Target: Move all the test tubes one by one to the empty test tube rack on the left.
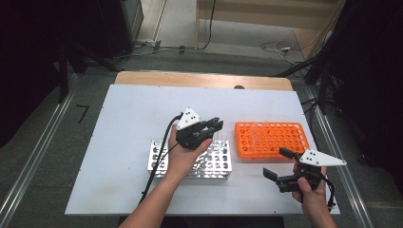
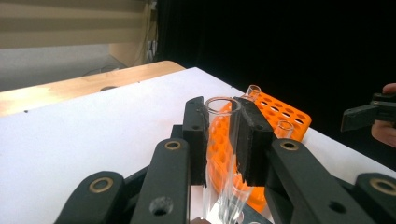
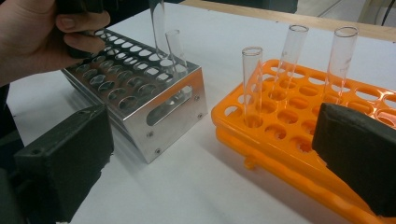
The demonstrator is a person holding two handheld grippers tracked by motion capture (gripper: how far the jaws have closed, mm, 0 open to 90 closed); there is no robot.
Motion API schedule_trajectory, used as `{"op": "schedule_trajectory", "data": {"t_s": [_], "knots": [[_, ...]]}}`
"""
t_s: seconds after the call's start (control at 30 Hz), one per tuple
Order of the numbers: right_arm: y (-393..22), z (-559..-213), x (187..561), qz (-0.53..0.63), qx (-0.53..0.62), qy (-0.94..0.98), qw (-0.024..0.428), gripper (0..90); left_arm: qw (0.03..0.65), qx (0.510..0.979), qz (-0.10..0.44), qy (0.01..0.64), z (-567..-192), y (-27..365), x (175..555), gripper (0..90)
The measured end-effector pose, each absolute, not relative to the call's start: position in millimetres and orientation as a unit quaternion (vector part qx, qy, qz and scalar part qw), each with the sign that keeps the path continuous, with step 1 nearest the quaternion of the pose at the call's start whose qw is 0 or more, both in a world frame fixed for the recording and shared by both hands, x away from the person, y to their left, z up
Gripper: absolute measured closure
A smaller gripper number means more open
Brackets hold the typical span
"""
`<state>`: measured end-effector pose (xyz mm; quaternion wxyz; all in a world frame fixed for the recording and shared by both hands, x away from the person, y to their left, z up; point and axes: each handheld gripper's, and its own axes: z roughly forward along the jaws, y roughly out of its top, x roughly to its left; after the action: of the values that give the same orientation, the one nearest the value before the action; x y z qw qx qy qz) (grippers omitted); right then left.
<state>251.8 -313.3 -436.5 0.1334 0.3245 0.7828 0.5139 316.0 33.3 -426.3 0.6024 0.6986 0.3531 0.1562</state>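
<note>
Left gripper view shows the left hand-held gripper (image 2: 223, 135) clenched on a glass test tube (image 2: 223, 154), carried upright between the metal rack (image 1: 190, 159) and the orange rack (image 1: 271, 138), likely for transfer. The right hand-held gripper (image 1: 278, 166) waits released, nearer than the orange rack.

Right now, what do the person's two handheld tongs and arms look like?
Both tongs are black, with linked arms on brass-coloured pivots and blocky pads. The left tongs and right tongs each carry a grey three-cornered plate and trail a black cable. The forearms are bare, with no sleeves visible.
</note>
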Motion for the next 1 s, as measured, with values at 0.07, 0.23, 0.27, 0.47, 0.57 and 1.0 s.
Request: {"op": "schedule_trajectory", "data": {"t_s": [0.07,0.23,0.27,0.47,0.57,1.0], "knots": [[-313,-437,252,0.513,0.324,0.783,0.133,0.0,0.6,0.7,0.153,0.355,-429,32,317,75.9],[-313,-437,252,0.513,0.324,0.784,0.134,0.0,0.585,0.713,0.152,0.355,-430,29,316,75.9],[-314,-437,252,0.512,0.325,0.783,0.134,0.0,0.58,0.717,0.151,0.356,-430,29,316,75.8],[-316,-438,254,0.514,0.328,0.782,0.134,0.0,0.553,0.736,0.145,0.363,-429,29,313,75.6],[-315,-438,254,0.513,0.33,0.781,0.134,0.0,0.533,0.751,0.142,0.363,-431,28,313,75.5],[-314,-440,254,0.512,0.332,0.781,0.131,0.0,0.506,0.778,0.128,0.349,-434,20,313,73.0]]}}
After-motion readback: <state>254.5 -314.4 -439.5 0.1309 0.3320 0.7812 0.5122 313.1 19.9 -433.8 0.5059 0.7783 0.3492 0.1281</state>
